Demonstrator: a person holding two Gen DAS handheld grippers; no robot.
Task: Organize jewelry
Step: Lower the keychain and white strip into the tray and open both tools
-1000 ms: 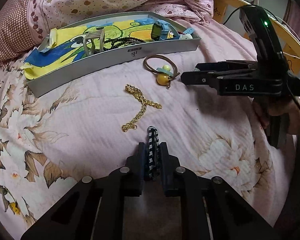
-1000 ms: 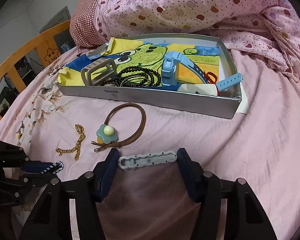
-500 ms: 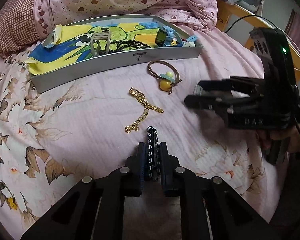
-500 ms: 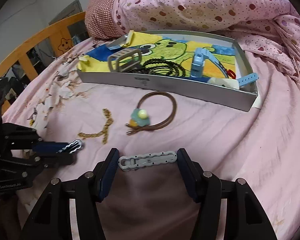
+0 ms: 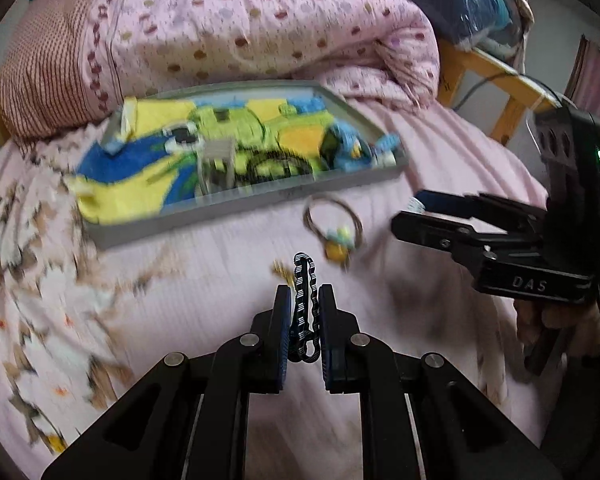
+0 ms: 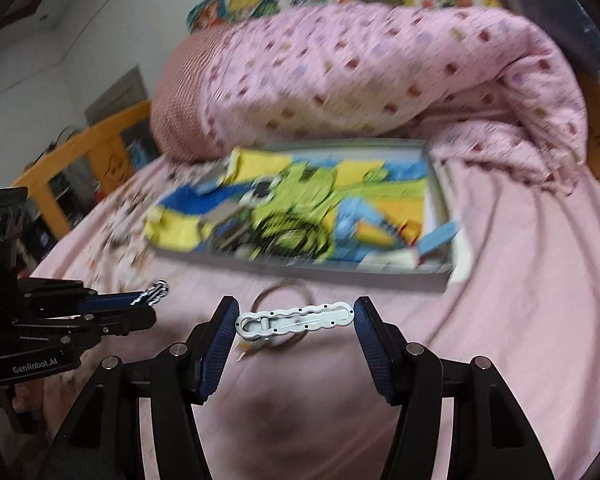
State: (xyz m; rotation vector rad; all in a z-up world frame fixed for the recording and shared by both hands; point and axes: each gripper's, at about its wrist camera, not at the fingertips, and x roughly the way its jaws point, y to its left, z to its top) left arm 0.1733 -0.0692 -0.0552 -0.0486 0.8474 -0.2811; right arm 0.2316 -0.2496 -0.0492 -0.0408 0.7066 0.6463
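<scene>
Left gripper (image 5: 304, 312): fingers pressed narrow on a black-and-white striped hair clip (image 5: 305, 280), held on edge, its tip poking out past the pads; raised above the bed.
Right gripper (image 6: 296, 318): fingers spread about halfway, pinching a pale grey hair clip (image 6: 296, 319) end to end, flat and crosswise between the blue pads.
Left gripper, from right wrist view: at the left edge, striped clip tip sticking out at the front.
Right gripper, from left wrist view: at the right, a hand (image 5: 560, 320) wrapped around its handle.
Tray (image 5: 236, 208): grey, shallow, on the bed beyond both grippers, against the dotted pink quilt (image 5: 260, 28).
Tray contents: yellow-blue-green cartoon cloth (image 5: 140, 184), a grey claw clip (image 5: 218, 160), black beads (image 6: 296, 232), a blue watch (image 6: 360, 220); blurred.
Hair tie (image 5: 332, 222): brown loop with a yellow and blue charm, on the bedsheet (image 5: 180, 300) just in front of the tray.
Gold chain (image 5: 280, 270): on the sheet, mostly hidden behind the striped clip.
Image quality: heavy blur on the background in both views.
</scene>
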